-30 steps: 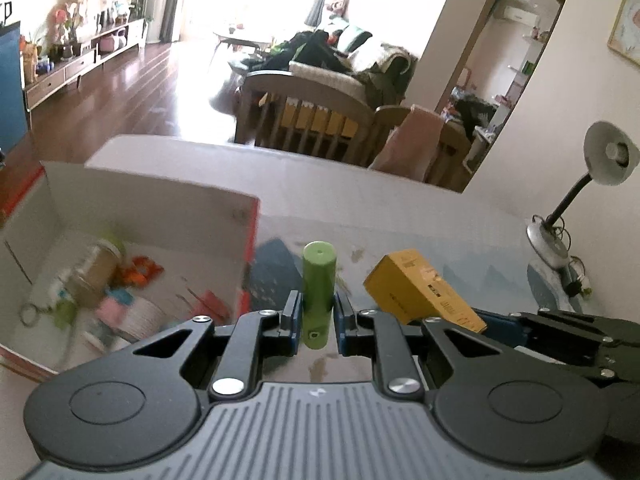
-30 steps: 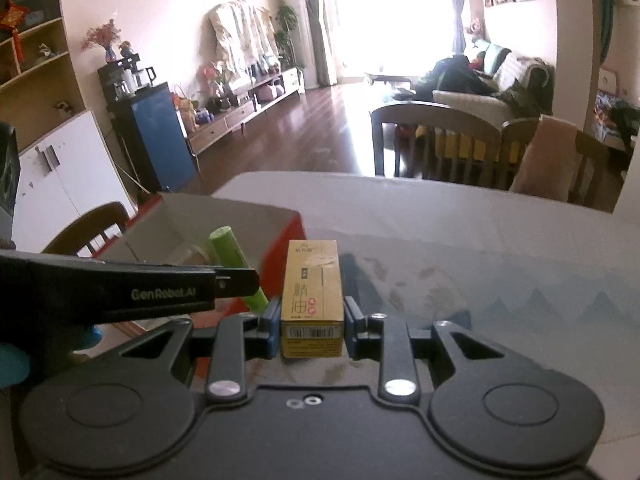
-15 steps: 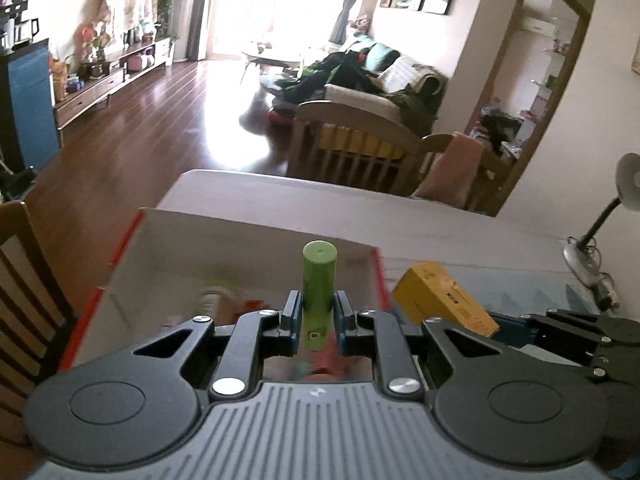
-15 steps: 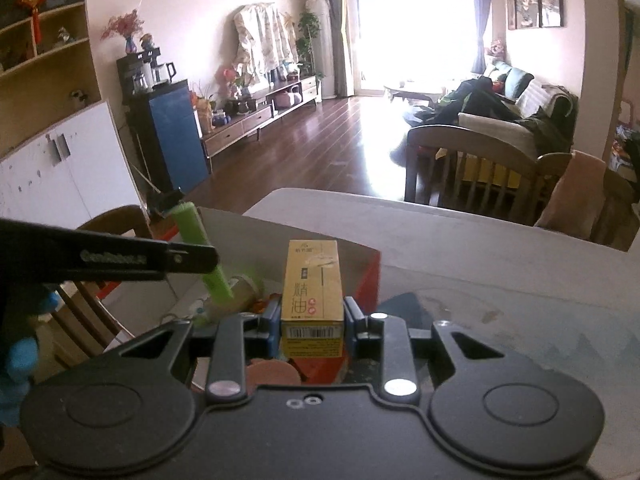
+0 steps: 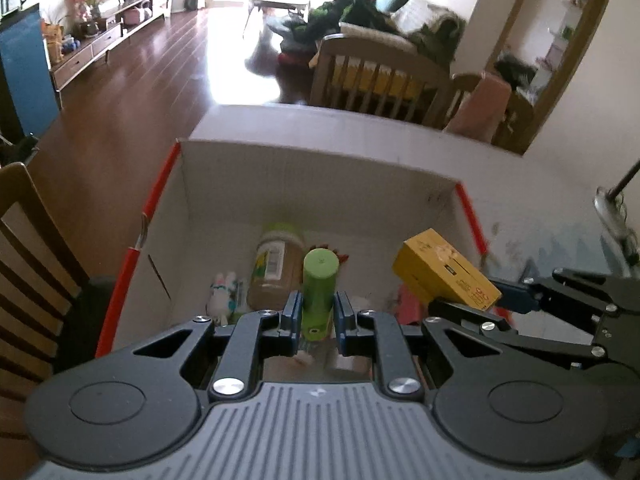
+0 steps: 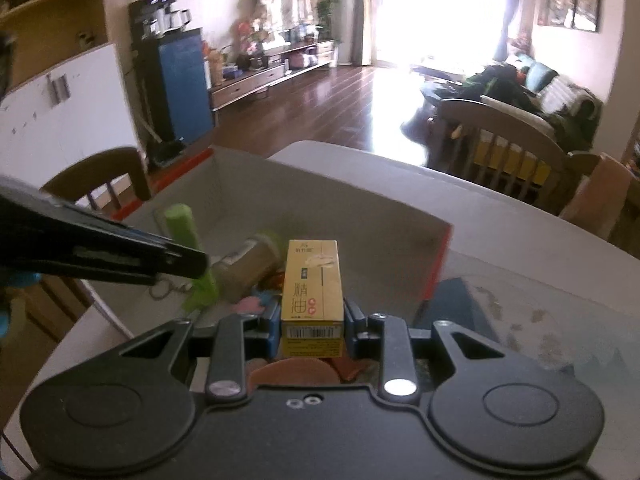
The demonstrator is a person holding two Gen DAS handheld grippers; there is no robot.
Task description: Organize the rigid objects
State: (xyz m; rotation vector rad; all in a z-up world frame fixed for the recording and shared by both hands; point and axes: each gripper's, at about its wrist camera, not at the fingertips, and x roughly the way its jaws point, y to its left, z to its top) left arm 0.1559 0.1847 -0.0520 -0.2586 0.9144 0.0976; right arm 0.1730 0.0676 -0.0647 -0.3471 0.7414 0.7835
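My left gripper (image 5: pixel 316 312) is shut on an upright green cylinder (image 5: pixel 319 280) and holds it over the open white cardboard box (image 5: pixel 304 172) with red edges. My right gripper (image 6: pixel 311 320) is shut on a yellow carton (image 6: pixel 312 284), also held over the box (image 6: pixel 320 196), near its right side. The carton also shows in the left wrist view (image 5: pixel 444 268), and the green cylinder in the right wrist view (image 6: pixel 184 224). Inside the box lie a tan jar (image 5: pixel 276 264), a small white toy (image 5: pixel 222 296) and pink items (image 6: pixel 250 304).
The box stands on a pale table (image 6: pixel 520 240) with a dark blue mat (image 6: pixel 452 308) to its right. A wooden chair (image 5: pixel 28 264) stands left of the box. More chairs (image 5: pixel 380 76) stand behind the table. A desk lamp base (image 5: pixel 608 212) is at the right.
Both grippers have moved left and forward from over the table to over the box, each still holding its object. The view now looks down into the box.
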